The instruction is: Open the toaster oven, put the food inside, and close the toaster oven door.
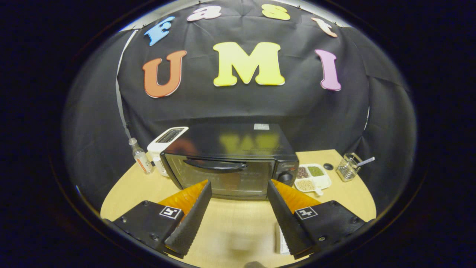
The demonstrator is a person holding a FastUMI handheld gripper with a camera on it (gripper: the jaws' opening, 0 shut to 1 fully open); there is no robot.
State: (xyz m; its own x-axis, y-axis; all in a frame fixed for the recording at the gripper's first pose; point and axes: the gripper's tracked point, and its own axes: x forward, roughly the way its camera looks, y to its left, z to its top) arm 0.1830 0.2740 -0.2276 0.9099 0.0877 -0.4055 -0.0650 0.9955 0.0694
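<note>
The gripper point(238, 186) is held above the near part of a pale wooden table point(230, 227), its 2 fingers point(191, 216) spread wide apart with nothing between them but bare tabletop; neither finger touches anything. Just inside the right finger, at the near end of the table, lies a small white object point(279, 240), partly hidden by that finger, and what it is cannot be told. Just ahead of the fingertips, roughly centred between them, stands the toaster oven point(230, 163), a dark box with a glossy top; its glass door point(223, 176) is shut and upright, with a curved dark handle point(215, 164) across the upper part, and a round knob point(285, 176) sits on the panel to the right of the door. No food can be made out behind the glass, which is dark and reflective. To the right of the oven, near its front corner, is a white divided tray point(323, 180) with 3 compartments of grains or beans in reddish, green and pale tones. Farther right stands a clear container point(347, 167) with a spoon-like handle leaning out of it, and a small dark disc point(328, 166) lies between tray and container. To the left of the oven, touching or just beside its far corner, is a white slot toaster point(167, 143), and left of that a small clear bottle point(140, 156) stands upright.
</note>
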